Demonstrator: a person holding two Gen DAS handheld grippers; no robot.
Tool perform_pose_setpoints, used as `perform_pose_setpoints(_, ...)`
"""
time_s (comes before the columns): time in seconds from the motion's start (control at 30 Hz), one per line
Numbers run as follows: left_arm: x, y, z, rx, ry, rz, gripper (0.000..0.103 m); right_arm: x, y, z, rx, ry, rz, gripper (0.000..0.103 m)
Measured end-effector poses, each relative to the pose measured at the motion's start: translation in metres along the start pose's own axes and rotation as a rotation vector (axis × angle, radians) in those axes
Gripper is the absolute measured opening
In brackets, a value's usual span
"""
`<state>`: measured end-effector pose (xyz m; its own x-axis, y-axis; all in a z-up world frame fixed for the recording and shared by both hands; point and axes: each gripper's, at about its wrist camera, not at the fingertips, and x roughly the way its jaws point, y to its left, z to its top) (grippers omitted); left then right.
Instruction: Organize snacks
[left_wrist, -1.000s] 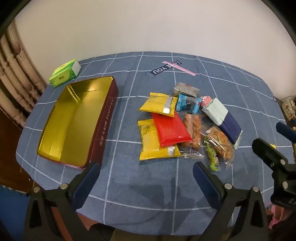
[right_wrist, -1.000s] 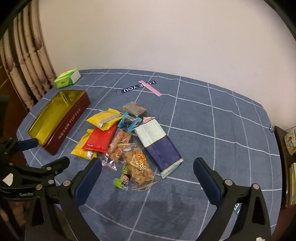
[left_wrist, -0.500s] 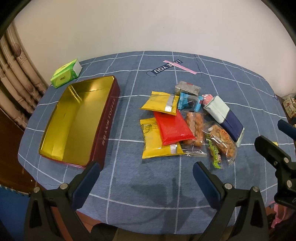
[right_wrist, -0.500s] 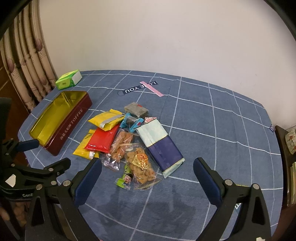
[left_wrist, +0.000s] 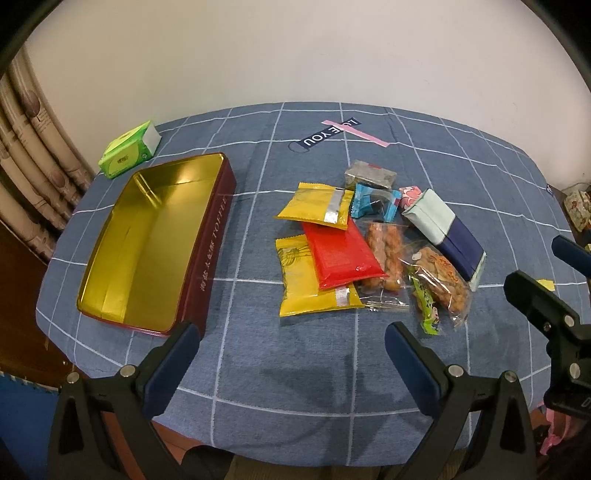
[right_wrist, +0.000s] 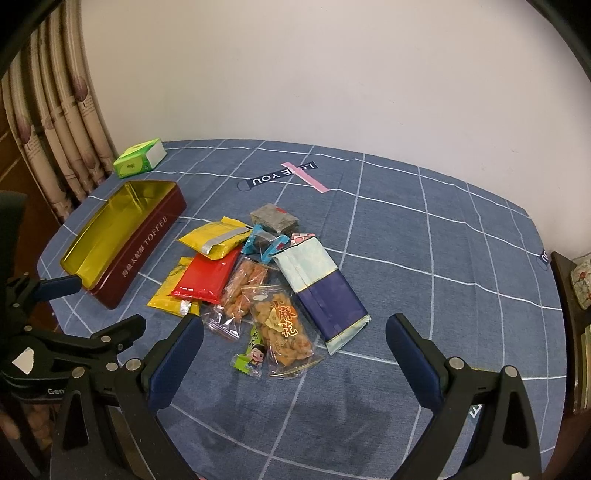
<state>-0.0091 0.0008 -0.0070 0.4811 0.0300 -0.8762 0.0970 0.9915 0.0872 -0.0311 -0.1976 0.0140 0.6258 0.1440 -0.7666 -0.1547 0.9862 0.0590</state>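
Observation:
An open red toffee tin (left_wrist: 110, 254) with a gold inside lies empty at the table's left; it also shows in the right wrist view (right_wrist: 144, 245). A pile of snack packets sits mid-table: two yellow packets (left_wrist: 317, 208), a red packet (left_wrist: 343, 254) (right_wrist: 210, 275), clear bags of fried twists (left_wrist: 439, 278) (right_wrist: 282, 326), a mint-and-navy pack (left_wrist: 443, 232) (right_wrist: 321, 286), a blue candy (left_wrist: 373, 205) and a grey packet (left_wrist: 369, 177). My left gripper (left_wrist: 291, 341) is open above the near table edge. My right gripper (right_wrist: 295, 334) is open, just short of the fried-twist bag.
A green tissue pack (left_wrist: 129, 153) lies at the back left by the curtain (right_wrist: 55, 122). A dark "I LOVE YOU" strap with a pink strip (left_wrist: 332, 134) lies at the back. A blue checked cloth (right_wrist: 443, 258) covers the table. A dark cabinet (right_wrist: 574, 295) stands right.
Both views have shifted slightly: the snacks sit a little higher in the frames, so both grippers have drawn back or tilted a bit. Nothing on the table has moved.

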Motion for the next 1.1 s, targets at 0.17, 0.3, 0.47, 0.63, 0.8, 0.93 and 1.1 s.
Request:
perform_pose_setpoints(0.17, 0.0, -0.001, 0.001, -0.002, 0.003, 0.001, 0.102, -0.001, 0.002, -0.001, -0.008, 0.002, 0.002, 0.098)
perform_pose_setpoints(0.3, 0.001, -0.001, 0.0, -0.002, 0.004, -0.001, 0.102, 0.0, 0.002, 0.0, -0.009, 0.003, 0.005, 0.098)
perform_pose_setpoints(0.47, 0.003, -0.001, 0.001, 0.001, 0.005, -0.002, 0.103, 0.002, 0.004, 0.002, -0.017, 0.005, 0.009, 0.098)
perform_pose_setpoints(0.63, 0.003, -0.002, 0.001, 0.001, 0.006, -0.002, 0.102, 0.004, 0.004, 0.003, -0.02, 0.009, 0.014, 0.096)
perform_pose_setpoints(0.8, 0.006, -0.001, 0.002, -0.002, 0.011, 0.002, 0.102, 0.005, 0.005, 0.003, -0.023, 0.011, 0.016, 0.096)
perform_pose_setpoints(0.93, 0.008, 0.0, 0.002, 0.001, 0.007, 0.008, 0.102, 0.007, 0.004, 0.003, -0.026, 0.016, 0.02, 0.095)
perform_pose_setpoints(1.1, 0.012, 0.006, 0.001, -0.013, 0.016, 0.002, 0.102, 0.014, 0.002, 0.0, -0.033, 0.032, 0.025, 0.091)
